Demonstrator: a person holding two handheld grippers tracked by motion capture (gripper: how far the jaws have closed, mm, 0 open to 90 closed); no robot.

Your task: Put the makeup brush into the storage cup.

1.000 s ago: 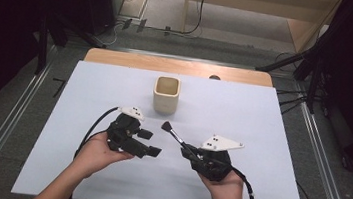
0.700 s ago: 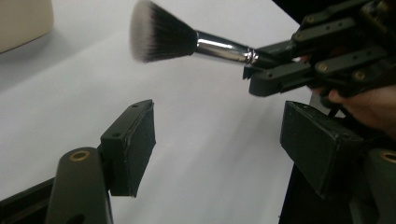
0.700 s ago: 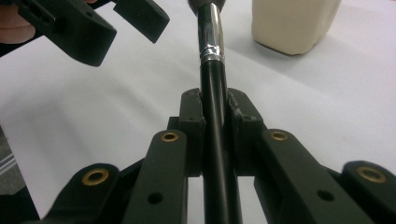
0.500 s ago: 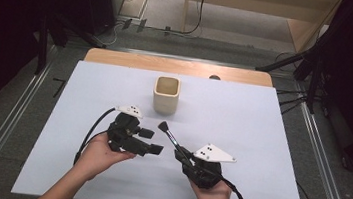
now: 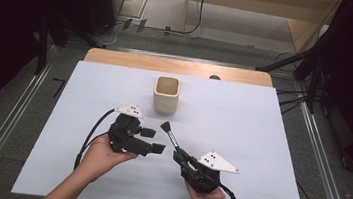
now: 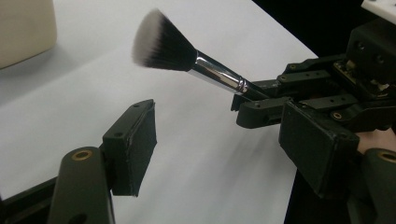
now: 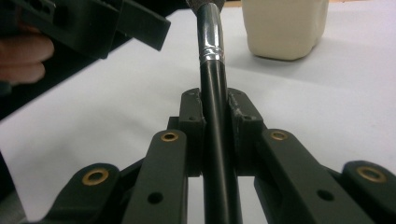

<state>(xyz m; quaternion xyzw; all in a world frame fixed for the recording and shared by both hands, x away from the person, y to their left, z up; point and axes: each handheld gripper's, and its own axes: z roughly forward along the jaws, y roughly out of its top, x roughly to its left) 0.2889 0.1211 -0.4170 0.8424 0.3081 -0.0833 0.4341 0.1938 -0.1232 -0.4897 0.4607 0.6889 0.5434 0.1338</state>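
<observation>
Sheet [image 5: 260, 139], white, on wood table [image 5: 178, 66] w/ dark surrounds; right tool [image 5: 181, 158] clamps brush [image 5: 170, 135], left tool [image 5: 152, 140] open.

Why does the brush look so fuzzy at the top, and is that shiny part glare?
In the right gripper view the brush is too close, so its top blurs; light glints off its metal collar. In the left gripper view the bristles look soft, and the cup casts a faint shadow.

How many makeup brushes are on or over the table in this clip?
1. The makeup brush is clamped by its handle in the right claw, bristles aimed toward the beige cup. Whether the cup holds more cannot be told.
</observation>
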